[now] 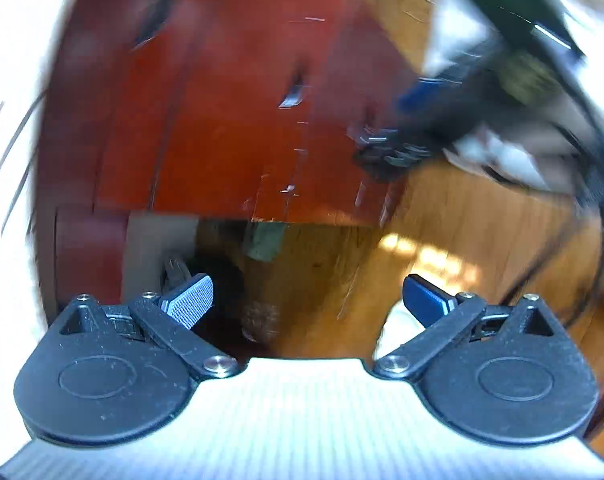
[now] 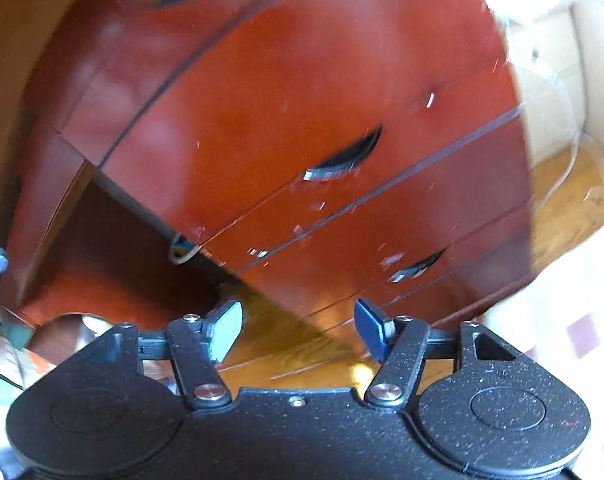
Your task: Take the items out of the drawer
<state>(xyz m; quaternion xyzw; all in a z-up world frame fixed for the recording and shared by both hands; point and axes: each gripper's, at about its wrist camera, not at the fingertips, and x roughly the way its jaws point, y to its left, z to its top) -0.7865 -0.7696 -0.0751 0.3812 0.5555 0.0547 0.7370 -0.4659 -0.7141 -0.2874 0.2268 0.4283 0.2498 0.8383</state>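
Left wrist view is motion-blurred: left gripper (image 1: 308, 300) spread wide, nothing between its pads, over wooden floor (image 1: 462, 232) beside the red-brown drawer cabinet (image 1: 221, 120). Right gripper (image 2: 297, 330) partly open and empty — facing the drawer fronts. Upper drawer (image 2: 261, 132) with recessed handle (image 2: 344, 156) sits pulled out; contents not visible.

Floor (image 2: 302, 364): wood boards, sunlit patch near the cabinet's foot.
Cables (image 1: 594, 184): black, dangling at right, blurred.
Box (image 2: 558, 80): pale cardboard, right of the cabinet, strings trailing out.
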